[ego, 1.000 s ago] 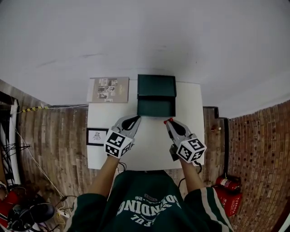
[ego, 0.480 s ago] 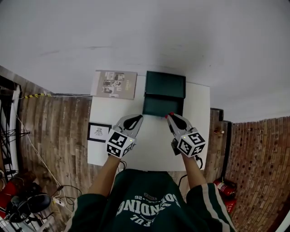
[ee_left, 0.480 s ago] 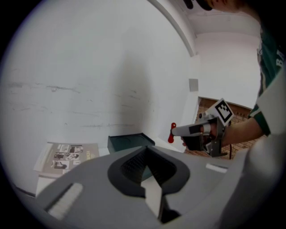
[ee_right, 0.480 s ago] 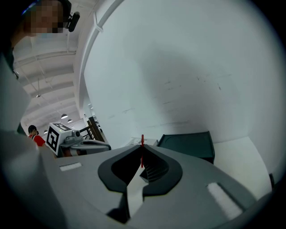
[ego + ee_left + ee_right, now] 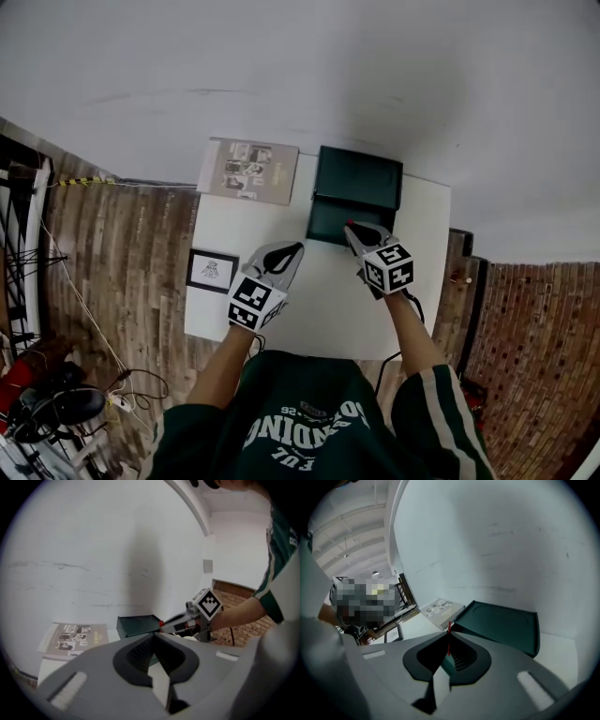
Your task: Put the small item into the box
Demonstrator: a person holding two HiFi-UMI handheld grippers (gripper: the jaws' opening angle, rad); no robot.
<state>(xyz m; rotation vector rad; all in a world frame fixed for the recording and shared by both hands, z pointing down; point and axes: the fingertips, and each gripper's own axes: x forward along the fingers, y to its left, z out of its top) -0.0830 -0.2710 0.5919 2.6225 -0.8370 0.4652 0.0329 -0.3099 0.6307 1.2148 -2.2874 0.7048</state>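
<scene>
A dark green box (image 5: 353,195) stands open at the far edge of the white table (image 5: 234,234), its lid tipped back against the wall. My right gripper (image 5: 351,227) is shut on a thin small red item (image 5: 350,225) and holds it at the box's front edge. In the right gripper view the red item (image 5: 449,628) sticks up between the closed tips, with the box (image 5: 499,627) just beyond. My left gripper (image 5: 296,248) hovers over the table, short of the box's left front corner. It is shut with nothing in it, and its view shows the box (image 5: 137,626) and the right gripper (image 5: 163,626).
A printed booklet (image 5: 249,171) lies at the table's far left corner, next to the box. A small framed picture (image 5: 212,270) lies on the wooden floor left of the table. A white wall rises right behind the box. Cables trail on the floor at the left.
My right gripper has carried the red item forward, from the table in front of the box to the box's front edge. The left gripper has stayed about where it was.
</scene>
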